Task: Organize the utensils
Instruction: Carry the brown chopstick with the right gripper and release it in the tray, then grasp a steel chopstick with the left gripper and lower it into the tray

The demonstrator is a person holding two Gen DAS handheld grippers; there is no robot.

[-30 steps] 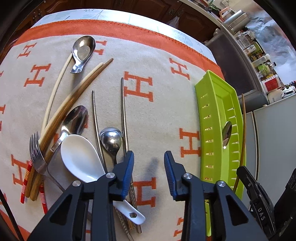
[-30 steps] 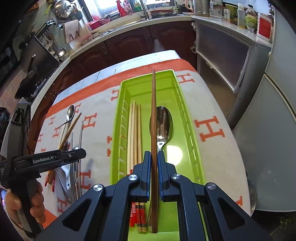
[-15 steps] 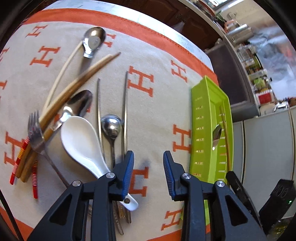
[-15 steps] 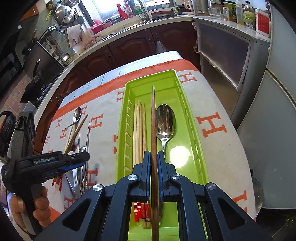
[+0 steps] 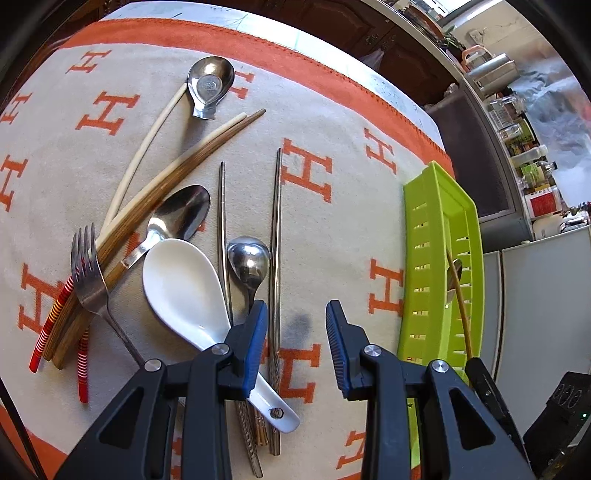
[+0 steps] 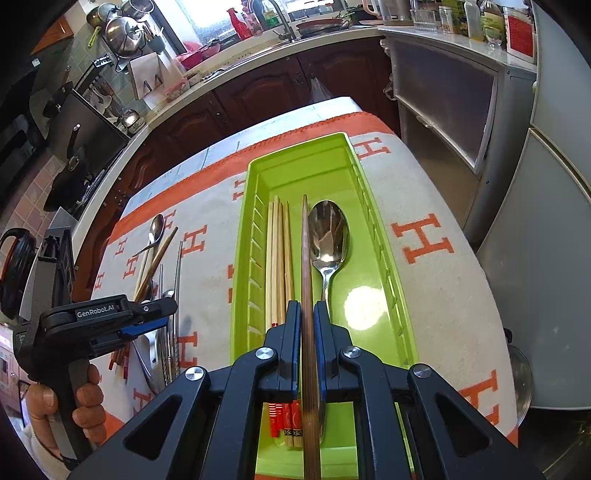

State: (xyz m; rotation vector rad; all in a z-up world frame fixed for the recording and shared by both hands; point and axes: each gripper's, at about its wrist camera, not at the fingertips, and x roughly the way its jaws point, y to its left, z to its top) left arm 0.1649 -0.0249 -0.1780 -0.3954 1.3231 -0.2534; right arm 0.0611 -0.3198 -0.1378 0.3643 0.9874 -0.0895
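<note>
Your right hand-held gripper (image 6: 306, 321) pinches a dark brown wooden chopstick (image 6: 305, 258), its long axis running near-to-far along the slotted lime-green plastic tray (image 6: 384, 266) directly below; your left hand-held gripper (image 5: 295, 325) hovers spread, empty.

I saw bright daylight from the window (image 6: 218, 22), a glare spot on the green tray (image 6: 364, 308), soft shadows, strong fisheye bending with dark corners; the chopstick (image 6: 309, 387) blurred near the lens.
</note>
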